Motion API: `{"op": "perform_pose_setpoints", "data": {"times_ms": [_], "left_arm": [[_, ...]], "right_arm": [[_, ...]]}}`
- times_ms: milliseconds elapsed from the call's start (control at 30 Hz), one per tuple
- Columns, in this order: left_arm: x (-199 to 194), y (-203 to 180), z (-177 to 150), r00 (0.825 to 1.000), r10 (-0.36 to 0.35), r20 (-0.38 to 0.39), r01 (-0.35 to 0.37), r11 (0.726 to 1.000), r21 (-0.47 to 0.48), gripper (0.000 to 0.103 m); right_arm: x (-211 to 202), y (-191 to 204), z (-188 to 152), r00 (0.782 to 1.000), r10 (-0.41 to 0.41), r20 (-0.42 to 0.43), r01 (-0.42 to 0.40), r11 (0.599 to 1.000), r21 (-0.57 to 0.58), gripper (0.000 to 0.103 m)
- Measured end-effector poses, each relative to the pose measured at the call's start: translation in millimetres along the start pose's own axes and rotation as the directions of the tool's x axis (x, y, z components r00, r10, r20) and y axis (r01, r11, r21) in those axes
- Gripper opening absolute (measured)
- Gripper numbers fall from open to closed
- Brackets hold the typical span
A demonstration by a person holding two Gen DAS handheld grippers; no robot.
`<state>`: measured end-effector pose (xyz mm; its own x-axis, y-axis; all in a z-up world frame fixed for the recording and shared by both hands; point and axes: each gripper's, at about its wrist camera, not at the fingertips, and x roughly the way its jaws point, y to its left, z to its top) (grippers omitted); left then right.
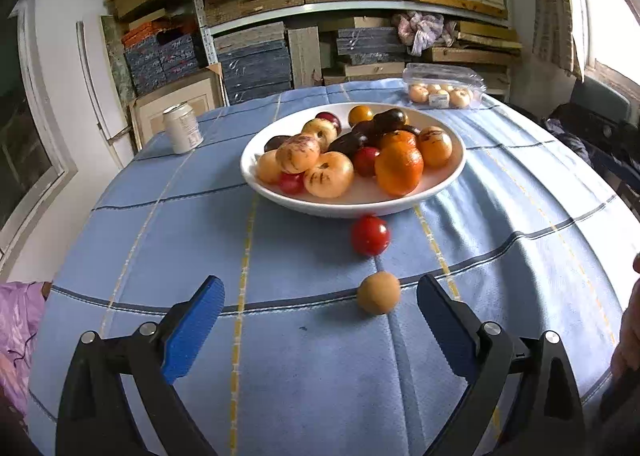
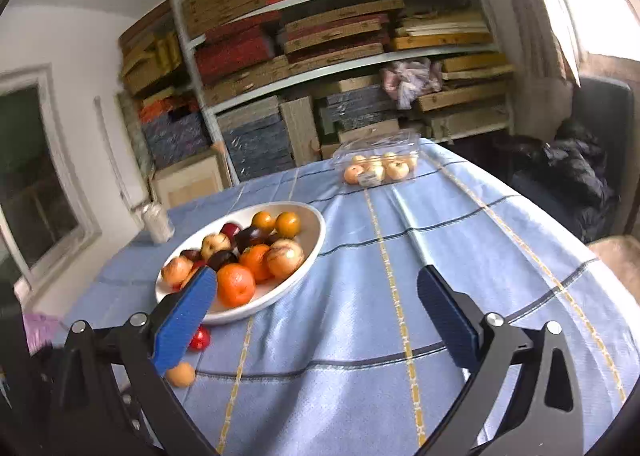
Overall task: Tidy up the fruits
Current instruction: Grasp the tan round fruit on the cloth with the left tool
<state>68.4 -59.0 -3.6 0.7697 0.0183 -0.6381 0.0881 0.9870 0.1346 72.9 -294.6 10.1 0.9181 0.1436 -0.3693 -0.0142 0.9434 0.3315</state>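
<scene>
1. While your left tongs [image 1: 316,296] hang spread wide over the counter [image 1: 160,224], nothing sits between the blue pads, and a small tan fruit [image 1: 378,293] lies on the cloth just inside the right-hand pad.
2. Your right tongs [image 2: 318,288] are spread wide too, with only bare checked cloth between them.
3. You have a white bowl [image 1: 280,198] in the middle of the counter, heaped with fruit: oranges, pale speckled ones, small red ones and dark purple ones.
4. A red fruit [image 1: 370,234] lies loose on the cloth, close against the near rim of the bowl, with the tan one a little nearer to you.
5. From your right wrist view, the same red fruit [image 2: 200,338] and tan fruit [image 2: 181,374] peek out from behind the left-hand pad.
6. A clear plastic box [image 1: 444,86] of pale round fruit sits at the far edge, well apart from the bowl.
7. A drinks can [image 1: 182,127] stands upright to the left of the bowl; its label is blurred, so it may be a soft drink.
8. Shelves [image 1: 352,4] of stacked boards fill the wall behind.
</scene>
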Motion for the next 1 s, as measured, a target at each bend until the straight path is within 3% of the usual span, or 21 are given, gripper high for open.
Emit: {"op": "perform_pose_setpoints", "data": {"times_ms": [100,300,433,600,733,867,933,1000], "left_arm": [[4.2,1.6,-3.4,0.999,-0.049,-0.007,0.049,0.999,-0.011,0.097],[13.9,-7.8,-3.0,0.998,-0.051,-0.030,0.052,0.998,0.031,0.097],[20.1,-13.2,-4.0,0.997,-0.059,-0.051,0.062,0.997,0.050,0.095],[31.7,-5.6,-1.0,0.992,-0.088,-0.095,0.089,0.996,0.003,0.075],[36.2,3.3,0.9,0.990,-0.099,-0.105,0.096,0.995,-0.040,0.073],[35.0,-3.0,0.9,0.991,-0.095,-0.097,0.094,0.995,-0.007,0.073],[34.8,-7.6,1.3,0.991,-0.097,-0.095,0.099,0.995,0.012,0.063],[40.9,-10.5,1.4,0.986,-0.117,-0.122,0.120,0.993,0.019,0.041]], "right_arm": [[6.8,-12.1,1.2,0.999,0.003,-0.035,-0.001,0.998,0.056,0.098],[17.9,-32.8,0.3,0.992,0.041,-0.116,-0.020,0.984,0.178,0.098],[16.8,-31.6,1.4,0.993,0.040,-0.113,-0.019,0.983,0.181,0.098],[16.1,-26.4,0.6,0.992,0.043,-0.118,-0.024,0.987,0.159,0.098],[13.3,-24.6,1.6,0.992,0.046,-0.114,-0.028,0.988,0.151,0.098],[13.6,-22.7,0.8,0.992,0.046,-0.119,-0.028,0.989,0.143,0.098],[12.5,-22.1,-0.2,0.992,0.045,-0.119,-0.029,0.990,0.136,0.098],[11.9,-20.4,-0.5,0.992,0.043,-0.117,-0.028,0.992,0.127,0.098]]}}
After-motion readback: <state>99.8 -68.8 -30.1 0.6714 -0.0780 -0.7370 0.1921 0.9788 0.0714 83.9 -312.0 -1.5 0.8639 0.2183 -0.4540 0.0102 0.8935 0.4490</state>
